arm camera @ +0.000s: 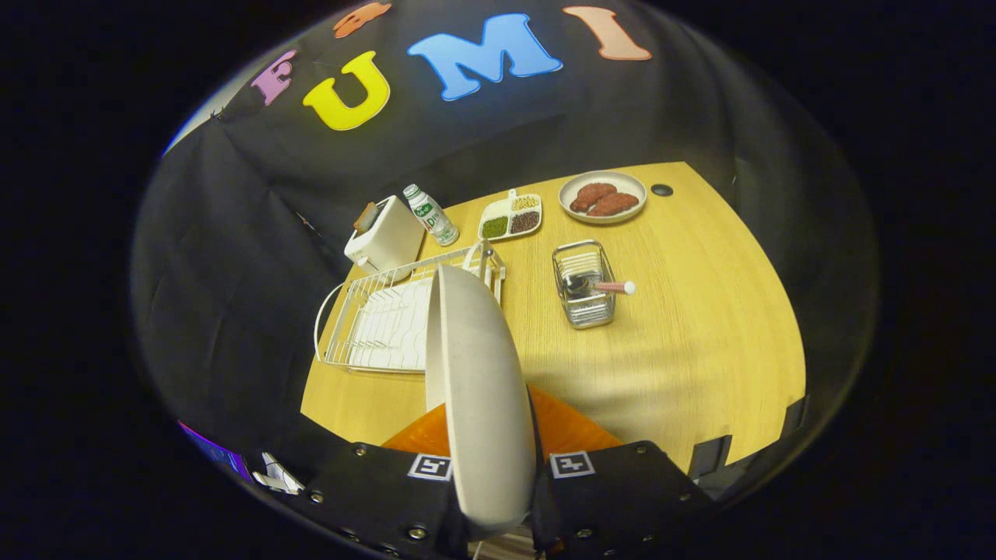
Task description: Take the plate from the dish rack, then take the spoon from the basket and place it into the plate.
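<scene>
Your claw (486,474) is clamped on the plate (478,389), held on edge above the desk (700,327), clear of the rack (381,319). Spoon (603,287) still waits in the basket (585,299).

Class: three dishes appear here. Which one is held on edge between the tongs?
The plain white plate, clamped upright in the tongs; the sausage plate and divided tray lie flat on the table.

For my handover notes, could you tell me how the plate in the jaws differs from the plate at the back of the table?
The held plate stands on edge, empty, both gripper jaws pressing it above the table. The far plate lies flat, holding brown food. Both are round and pale.
</scene>
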`<action>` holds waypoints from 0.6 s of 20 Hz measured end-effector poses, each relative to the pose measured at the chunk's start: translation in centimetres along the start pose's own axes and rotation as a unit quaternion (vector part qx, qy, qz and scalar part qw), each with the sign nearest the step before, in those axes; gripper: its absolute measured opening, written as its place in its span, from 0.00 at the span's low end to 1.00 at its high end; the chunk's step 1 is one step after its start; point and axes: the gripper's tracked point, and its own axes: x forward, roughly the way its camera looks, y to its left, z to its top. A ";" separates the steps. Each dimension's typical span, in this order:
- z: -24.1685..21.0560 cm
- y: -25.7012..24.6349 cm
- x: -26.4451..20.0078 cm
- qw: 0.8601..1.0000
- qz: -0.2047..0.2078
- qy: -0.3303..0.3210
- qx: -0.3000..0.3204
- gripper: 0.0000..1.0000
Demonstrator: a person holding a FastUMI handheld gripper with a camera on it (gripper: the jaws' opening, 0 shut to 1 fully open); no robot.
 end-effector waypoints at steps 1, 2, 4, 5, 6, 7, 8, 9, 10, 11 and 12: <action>-1.0 -0.9 0.4 1.000 0.002 0.002 -0.003 0.30; -1.7 -1.7 1.0 1.000 0.005 0.003 -0.005 0.30; -3.1 -2.5 2.0 1.000 0.020 0.008 0.004 0.30; -3.9 -2.7 2.7 0.999 0.034 0.014 0.017 0.30; -4.5 -2.9 3.4 0.998 0.045 0.023 0.034 0.30; -5.1 -3.1 4.2 0.997 0.056 0.028 0.047 0.30; -5.4 -3.4 5.0 0.995 0.067 0.032 0.061 0.30; -5.8 -3.4 5.8 0.993 0.080 0.034 0.078 0.30; -6.1 -3.4 6.6 0.990 0.093 0.036 0.096 0.30; -6.5 -3.4 7.5 0.987 0.107 0.041 0.109 0.30; -7.1 -3.5 8.3 0.985 0.116 0.052 0.119 0.30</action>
